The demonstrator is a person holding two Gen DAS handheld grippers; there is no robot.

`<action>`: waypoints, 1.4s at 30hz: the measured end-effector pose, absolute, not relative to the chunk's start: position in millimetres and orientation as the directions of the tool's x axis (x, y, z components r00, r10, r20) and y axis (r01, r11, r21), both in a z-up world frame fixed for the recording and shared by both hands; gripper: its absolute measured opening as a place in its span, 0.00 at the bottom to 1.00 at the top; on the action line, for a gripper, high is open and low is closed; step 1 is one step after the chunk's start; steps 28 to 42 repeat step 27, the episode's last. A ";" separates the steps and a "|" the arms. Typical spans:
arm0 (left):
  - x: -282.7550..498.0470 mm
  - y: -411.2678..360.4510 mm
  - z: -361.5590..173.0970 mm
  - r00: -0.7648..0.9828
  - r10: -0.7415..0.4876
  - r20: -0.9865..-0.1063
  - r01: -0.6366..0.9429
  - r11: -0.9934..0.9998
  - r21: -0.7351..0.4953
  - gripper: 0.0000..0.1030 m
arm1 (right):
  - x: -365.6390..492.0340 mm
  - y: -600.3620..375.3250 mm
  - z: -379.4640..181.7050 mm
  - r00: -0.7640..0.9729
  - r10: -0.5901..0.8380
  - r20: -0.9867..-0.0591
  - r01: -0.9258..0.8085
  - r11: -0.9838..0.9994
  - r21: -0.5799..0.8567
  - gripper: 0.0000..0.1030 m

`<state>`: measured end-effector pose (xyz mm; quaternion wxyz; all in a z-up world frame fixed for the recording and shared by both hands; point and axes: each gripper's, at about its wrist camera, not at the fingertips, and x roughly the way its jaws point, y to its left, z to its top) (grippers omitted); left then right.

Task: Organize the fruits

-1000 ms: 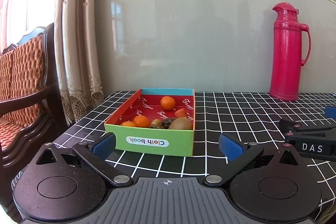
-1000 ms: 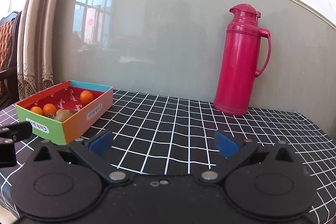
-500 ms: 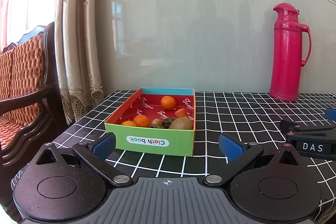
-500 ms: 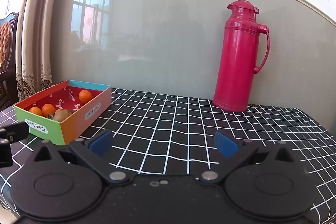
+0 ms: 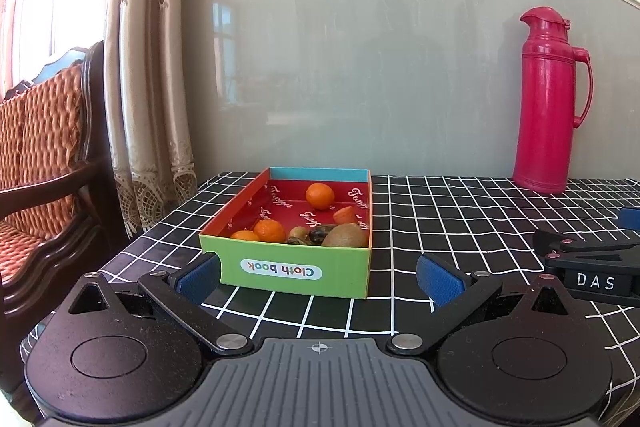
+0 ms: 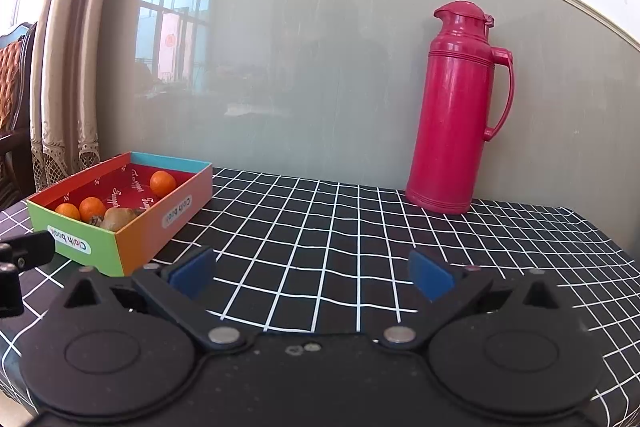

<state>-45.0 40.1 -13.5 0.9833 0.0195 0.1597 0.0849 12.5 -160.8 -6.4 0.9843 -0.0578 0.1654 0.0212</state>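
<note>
A colourful cardboard box (image 5: 294, 269) (image 6: 148, 227) marked "Cloth book" sits on the checked tablecloth. Inside lie several oranges, one at the back (image 5: 320, 195) (image 6: 163, 183), one at the front left (image 5: 269, 230) (image 6: 92, 208), plus a brown kiwi (image 5: 345, 235) (image 6: 118, 217) and a dark fruit (image 5: 320, 234). My left gripper (image 5: 318, 277) is open just short of the box's green front wall, nothing between its blue pads. My right gripper (image 6: 312, 273) is open over bare cloth to the right of the box, and part of it shows in the left wrist view (image 5: 592, 267).
A tall pink thermos (image 5: 550, 103) (image 6: 456, 107) stands at the back right against the grey wall panel. A curtain (image 5: 148, 67) and a wooden armchair (image 5: 44, 155) stand beyond the table's left edge. The black-and-white cloth (image 6: 340, 227) lies between box and thermos.
Both views shifted only slightly. The right wrist camera has drifted a little, so the thermos and box sit marginally higher. Both grippers stay open.
</note>
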 end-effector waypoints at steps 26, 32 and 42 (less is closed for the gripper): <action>-49.9 43.3 -13.0 0.952 0.135 -0.273 -0.130 0.991 0.034 1.00 | 13.1 -162.4 -6.4 0.944 0.022 -0.331 -0.059 0.993 -0.102 1.00; -50.0 42.7 -13.3 0.954 0.125 -0.273 -0.120 0.992 0.036 1.00 | 13.2 -162.5 -6.4 0.943 0.022 -0.331 -0.059 0.993 -0.102 1.00; -50.0 42.7 -13.3 0.954 0.125 -0.273 -0.120 0.992 0.036 1.00 | 13.2 -162.5 -6.4 0.943 0.022 -0.331 -0.059 0.993 -0.102 1.00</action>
